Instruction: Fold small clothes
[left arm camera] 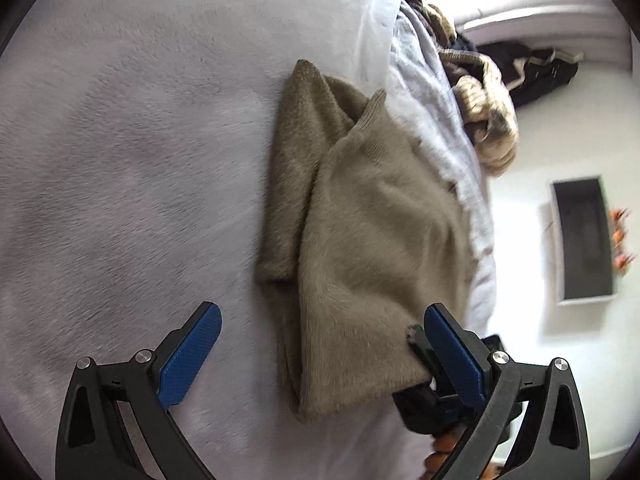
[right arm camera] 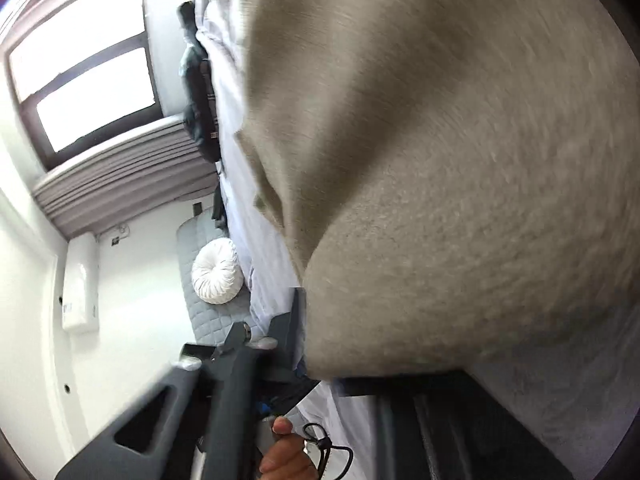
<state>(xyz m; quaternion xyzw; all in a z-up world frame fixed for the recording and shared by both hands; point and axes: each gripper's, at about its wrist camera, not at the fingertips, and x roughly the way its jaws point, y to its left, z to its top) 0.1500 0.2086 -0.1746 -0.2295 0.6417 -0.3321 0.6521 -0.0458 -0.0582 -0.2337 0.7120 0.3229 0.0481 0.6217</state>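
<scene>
- Left gripper (left arm camera: 320,344): jaws spread wide, blue pads (left arm camera: 188,356) clear of everything, nothing between them but the near end of the garment lying below.
- Right gripper (left arm camera: 420,354): seen in the left wrist view just behind the left one's right finger, clamped tight on the garment's near corner; in its own view mostly hidden under cloth, dark frame (right arm camera: 224,392) showing at the bottom with a hand (right arm camera: 286,454) on it.
- Garment (left arm camera: 360,240): fuzzy olive-tan knit, folded over itself, top layer lifted at the pinched corner, a ribbed edge poking up at the far end; fills most of the right wrist view (right arm camera: 460,160), blurred.
- Lying on a pale lilac plush blanket (left arm camera: 140,160), near its right edge.
- Beyond that edge: a heap of clothes (left arm camera: 480,92), cream knit and dark pieces.
- Room: white walls, a window (right arm camera: 84,60) with pleated curtain below, a round white cushion (right arm camera: 216,272) on a grey quilted pad.
</scene>
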